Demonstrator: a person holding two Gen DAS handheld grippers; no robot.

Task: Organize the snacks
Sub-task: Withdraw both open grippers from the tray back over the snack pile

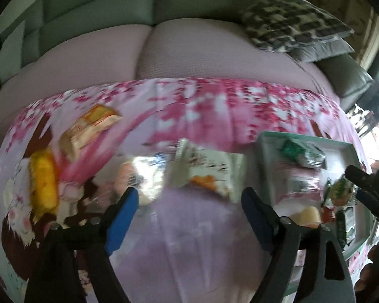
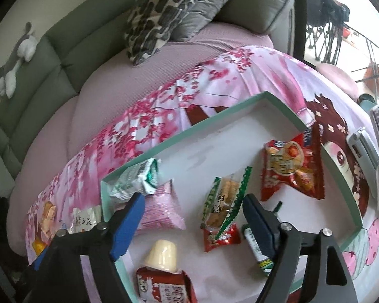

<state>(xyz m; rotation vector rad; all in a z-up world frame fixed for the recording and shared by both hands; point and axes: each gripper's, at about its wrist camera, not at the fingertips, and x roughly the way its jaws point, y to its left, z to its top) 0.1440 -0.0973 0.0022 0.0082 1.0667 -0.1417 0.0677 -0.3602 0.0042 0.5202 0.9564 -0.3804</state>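
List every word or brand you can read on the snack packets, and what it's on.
No text is legible enough to quote.
Red carton: white Chinese characters, blurred and cut off.
White packet on the cloth: dark Chinese characters, too small.
Red bag: print blurred.
Green-edged packet: characters blurred.
Left wrist view: all motion-blurred.

Left gripper and right gripper both point steeply downward with blue-padded jaws spread wide, nothing clamped between them; fingers of a hand show beside the left.
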